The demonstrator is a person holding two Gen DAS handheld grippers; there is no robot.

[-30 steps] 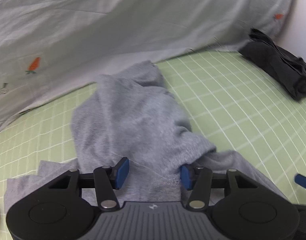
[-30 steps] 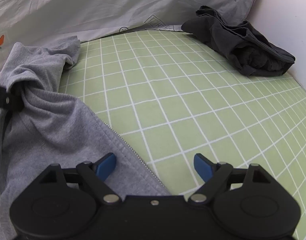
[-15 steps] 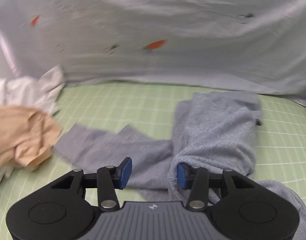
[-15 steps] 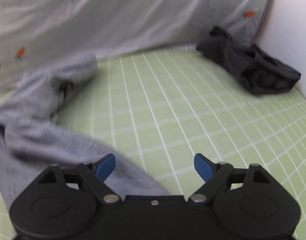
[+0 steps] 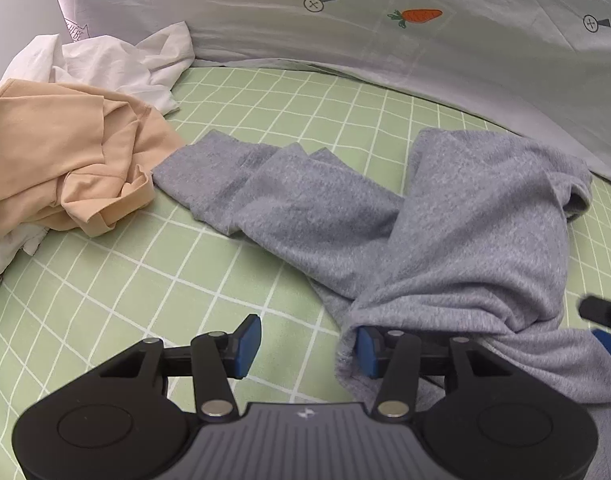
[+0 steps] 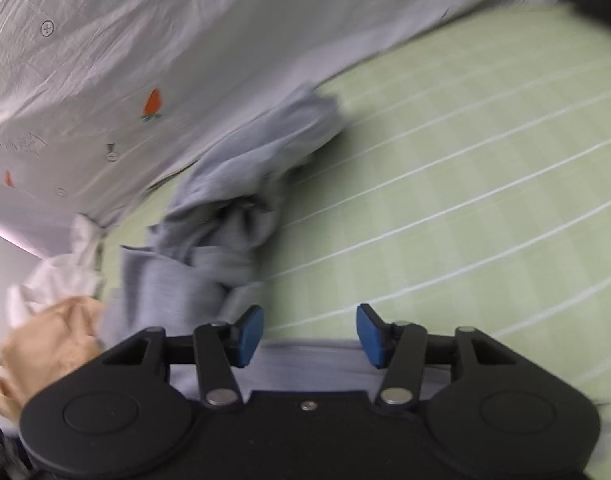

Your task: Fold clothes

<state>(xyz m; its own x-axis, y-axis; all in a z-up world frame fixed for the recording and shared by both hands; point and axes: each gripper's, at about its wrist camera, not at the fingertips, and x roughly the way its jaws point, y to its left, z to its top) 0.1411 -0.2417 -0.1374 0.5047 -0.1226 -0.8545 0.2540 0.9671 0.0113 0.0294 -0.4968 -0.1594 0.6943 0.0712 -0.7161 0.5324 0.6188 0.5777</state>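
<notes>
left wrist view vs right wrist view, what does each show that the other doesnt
Only the left wrist view shows the grey garment's sleeve stretched flat toward the beige garment, the tip of the right gripper at the frame's right edge, and cloth draped over one finger of the open left gripper.

Only the right wrist view, which is blurred, shows the open right gripper over a grey hem, with bare green checked sheet to its right.

Both show the grey garment, beige garment, white clothes and carrot-print sheet.

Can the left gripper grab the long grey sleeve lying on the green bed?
Probably yes. The left gripper is open, the grey sweatshirt's sleeve lies flat ahead of it, and only bare green checked sheet lies between. The crumpled peach shirt sits off to the side.
</notes>
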